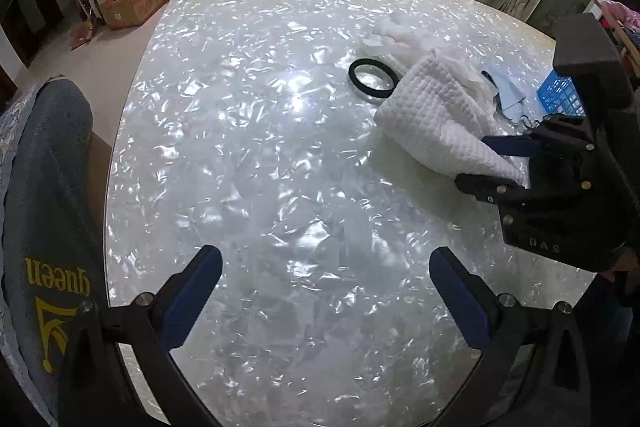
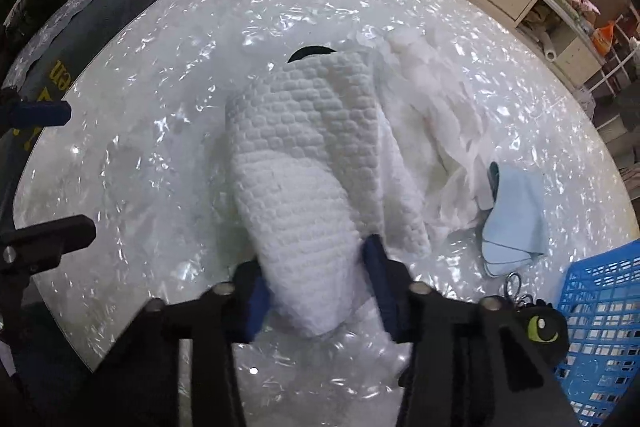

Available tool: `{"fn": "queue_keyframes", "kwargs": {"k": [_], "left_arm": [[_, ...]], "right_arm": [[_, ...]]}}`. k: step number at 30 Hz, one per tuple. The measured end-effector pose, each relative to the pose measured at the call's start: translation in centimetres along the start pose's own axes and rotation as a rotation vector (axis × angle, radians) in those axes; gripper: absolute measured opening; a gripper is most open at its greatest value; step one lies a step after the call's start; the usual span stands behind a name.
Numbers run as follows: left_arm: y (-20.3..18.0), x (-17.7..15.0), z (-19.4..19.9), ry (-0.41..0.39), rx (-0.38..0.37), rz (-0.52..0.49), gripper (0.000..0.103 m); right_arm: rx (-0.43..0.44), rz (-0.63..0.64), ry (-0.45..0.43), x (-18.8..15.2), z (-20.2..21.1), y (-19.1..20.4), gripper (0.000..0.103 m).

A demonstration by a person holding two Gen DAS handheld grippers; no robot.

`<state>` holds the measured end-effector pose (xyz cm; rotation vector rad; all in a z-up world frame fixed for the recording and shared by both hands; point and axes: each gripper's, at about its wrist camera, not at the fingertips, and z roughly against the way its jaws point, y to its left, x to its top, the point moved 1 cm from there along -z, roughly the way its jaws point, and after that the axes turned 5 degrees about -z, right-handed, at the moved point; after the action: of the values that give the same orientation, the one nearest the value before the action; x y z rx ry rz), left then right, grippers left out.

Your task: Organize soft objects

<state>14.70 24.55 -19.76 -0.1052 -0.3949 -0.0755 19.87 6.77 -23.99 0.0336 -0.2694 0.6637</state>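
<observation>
Your right gripper [image 2: 316,287] jaws clamp the towel [image 2: 304,163] | left gripper [image 1: 326,291] jaws apart | risk: trailing towel drags the ring [image 1: 374,79] beside it.

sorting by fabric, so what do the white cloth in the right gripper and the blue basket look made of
White cloth: looks like woven cotton with a matte waffle texture; its raised squares and limp drape in the right hand-held gripper suggest that. Blue basket: likely rigid moulded plastic, with a slightly glossy open lattice wall.

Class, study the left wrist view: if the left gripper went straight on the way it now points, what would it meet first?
The left gripper, open and empty, points across bare table. Its path looks free; the black ring and white towel lie off to the right, though depth is uncertain.
</observation>
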Motion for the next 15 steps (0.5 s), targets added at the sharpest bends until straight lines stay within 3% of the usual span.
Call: {"fn": "queue_keyframes", "kwargs": {"k": [3,15], "left_arm": [[-0.1,0.2,0.5,-0.012,-0.018,0.002,0.103],[-2.7,1.7,3.6,-0.059,-0.003,-0.069,0.103]], "right_arm": [[0.017,-0.009,-0.014,-0.5,0.9,-0.2,0.020],[0.058,-0.050,-0.062,-2.9,7.1,-3.0,0.018]]}}
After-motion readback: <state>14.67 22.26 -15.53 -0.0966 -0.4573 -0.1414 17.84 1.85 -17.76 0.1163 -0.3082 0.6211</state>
